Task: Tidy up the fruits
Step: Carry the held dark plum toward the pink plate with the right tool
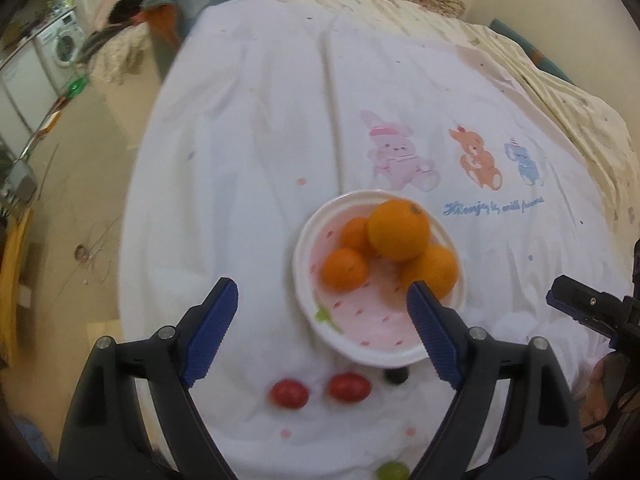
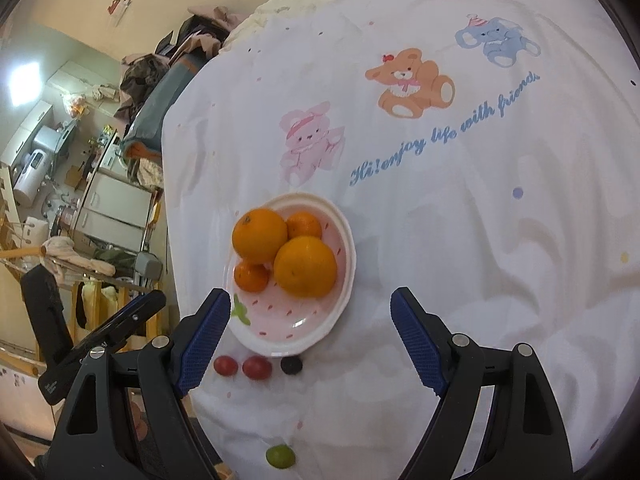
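Hand-held gripper (image 1: 322, 292) and its twin (image 2: 310, 300) gape above plate (image 1: 304, 248)

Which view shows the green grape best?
The right wrist view: the green grape lies whole and fairly sharp on the white cloth. In the left wrist view the grape is blurred and cut by the frame's bottom edge.

Four oranges (image 2: 306, 266) heaped in pink bowl (image 2: 344, 300); small red, dark, green fruits (image 2: 256, 367) alongside.

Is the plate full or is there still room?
Still room. Four oranges crowd the plate's far half; its near half is bare.
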### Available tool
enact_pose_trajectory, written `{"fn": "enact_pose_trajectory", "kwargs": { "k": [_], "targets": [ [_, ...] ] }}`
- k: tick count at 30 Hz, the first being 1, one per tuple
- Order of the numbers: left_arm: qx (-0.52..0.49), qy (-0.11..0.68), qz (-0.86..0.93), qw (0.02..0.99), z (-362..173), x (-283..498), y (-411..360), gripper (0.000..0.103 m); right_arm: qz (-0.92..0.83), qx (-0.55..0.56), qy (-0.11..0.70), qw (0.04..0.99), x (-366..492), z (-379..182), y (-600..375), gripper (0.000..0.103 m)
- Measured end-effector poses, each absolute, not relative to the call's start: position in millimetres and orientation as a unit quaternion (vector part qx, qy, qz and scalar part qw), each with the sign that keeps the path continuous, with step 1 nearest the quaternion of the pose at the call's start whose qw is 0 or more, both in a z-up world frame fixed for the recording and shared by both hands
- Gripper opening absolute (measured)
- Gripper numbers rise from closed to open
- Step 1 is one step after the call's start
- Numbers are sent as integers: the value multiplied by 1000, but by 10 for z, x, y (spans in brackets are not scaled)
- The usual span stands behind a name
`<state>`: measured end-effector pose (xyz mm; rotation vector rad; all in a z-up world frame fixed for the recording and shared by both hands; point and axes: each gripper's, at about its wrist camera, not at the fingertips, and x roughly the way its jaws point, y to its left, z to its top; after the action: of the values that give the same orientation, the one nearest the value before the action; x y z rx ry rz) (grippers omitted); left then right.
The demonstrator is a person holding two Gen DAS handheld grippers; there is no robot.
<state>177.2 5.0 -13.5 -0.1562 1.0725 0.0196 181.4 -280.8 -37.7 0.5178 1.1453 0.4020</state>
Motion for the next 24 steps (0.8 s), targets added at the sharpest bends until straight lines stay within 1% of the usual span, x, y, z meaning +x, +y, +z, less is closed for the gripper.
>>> {"fn": "enact_pose_trajectory", "kwargs": {
  "k": [11, 18, 19, 20, 22, 24],
  "targets": [
    [-124, 549, 46, 825, -417, 1282, 290, 84, 194, 209, 554, 782, 1487, -506, -2570, 85],
    [-116, 556, 64, 820, -533, 1216, 312, 84, 211, 156, 591, 763, 1360, -747, -2267, 84],
    [-117, 556, 64, 820, -535, 1228, 311, 84, 213, 146, 595, 761, 1352, -780, -2218, 83],
    [-118, 555, 63, 821, -533, 1229, 306, 84, 215, 132, 597, 761, 1345, -802, -2161, 78],
    [-115, 552, 63, 823, -528, 1231, 303, 84, 216, 98, 595, 768, 1335, -832, -2044, 73],
    [-115, 550, 64, 825, -516, 1241, 305, 84, 212, 66, 588, 778, 1314, -856, -1959, 70]
  ]
}}
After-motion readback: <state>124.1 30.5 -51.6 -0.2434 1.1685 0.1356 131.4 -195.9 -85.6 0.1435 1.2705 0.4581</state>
